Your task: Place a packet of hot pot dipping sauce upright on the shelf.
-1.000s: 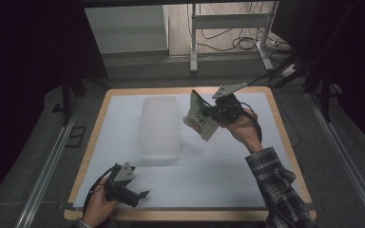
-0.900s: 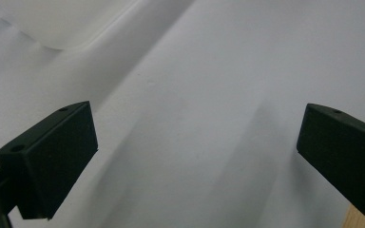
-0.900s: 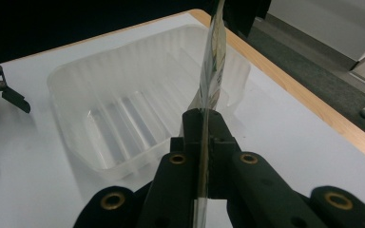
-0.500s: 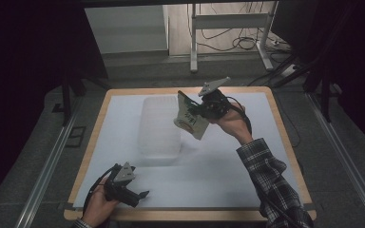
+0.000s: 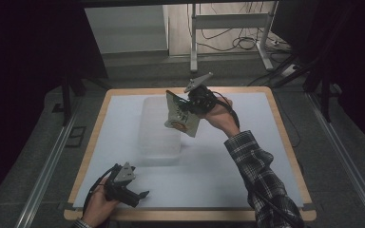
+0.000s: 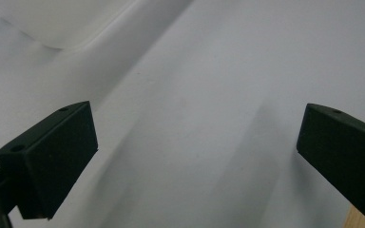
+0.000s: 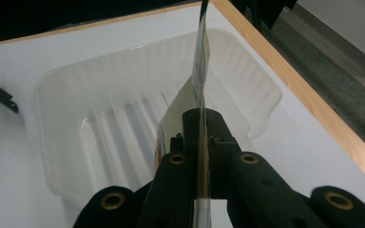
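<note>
Both jaws pinch the packet [image 5: 180,115] — edge-on — over the tray [image 7: 123,118].

Black two-jaw right gripper [image 5: 188,105], grey three-cornered plate on top, brass-ringed screw holes; plaid sleeve [image 5: 259,175] behind it, dark-and-white checks.

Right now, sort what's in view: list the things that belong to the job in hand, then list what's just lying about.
In the job:
- snack packet, clamped edge-on in the right gripper
- clear plastic tray on the table, empty, under the packet

Lying about:
- left gripper, jaws open, idle at the table's near edge
- white table cover
- cables and metal stand on the floor beyond
</note>
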